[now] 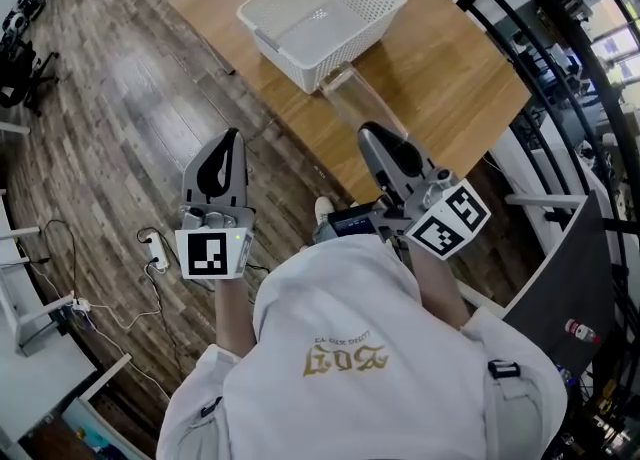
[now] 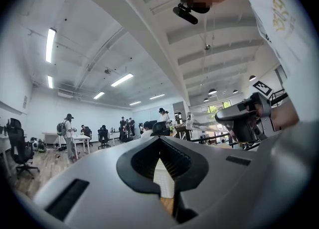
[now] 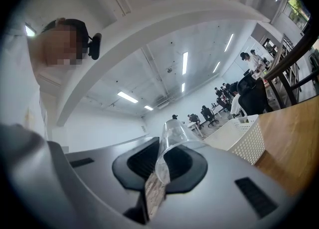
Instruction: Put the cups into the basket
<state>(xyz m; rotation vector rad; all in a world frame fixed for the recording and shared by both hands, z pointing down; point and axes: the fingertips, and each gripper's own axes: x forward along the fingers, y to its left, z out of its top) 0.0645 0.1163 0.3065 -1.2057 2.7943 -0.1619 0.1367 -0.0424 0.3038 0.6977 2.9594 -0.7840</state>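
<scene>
Right gripper (image 1: pixel 383 138) is clamping clear cup (image 3: pixel 172 146) by its thin wall | left gripper (image 1: pixel 228 143) jaws together, empty | risk: cup slipping or buckling before reaching basket (image 1: pixel 280 56).

The basket (image 1: pixel 320 16) stands open-topped and empty by the table's (image 1: pixel 460 78) left edge, so entry from above is free. A clear cup (image 1: pixel 362 103) hangs just beside its near wall. Bare wood stretches right, towards a black railing (image 1: pixel 530 3).
</scene>
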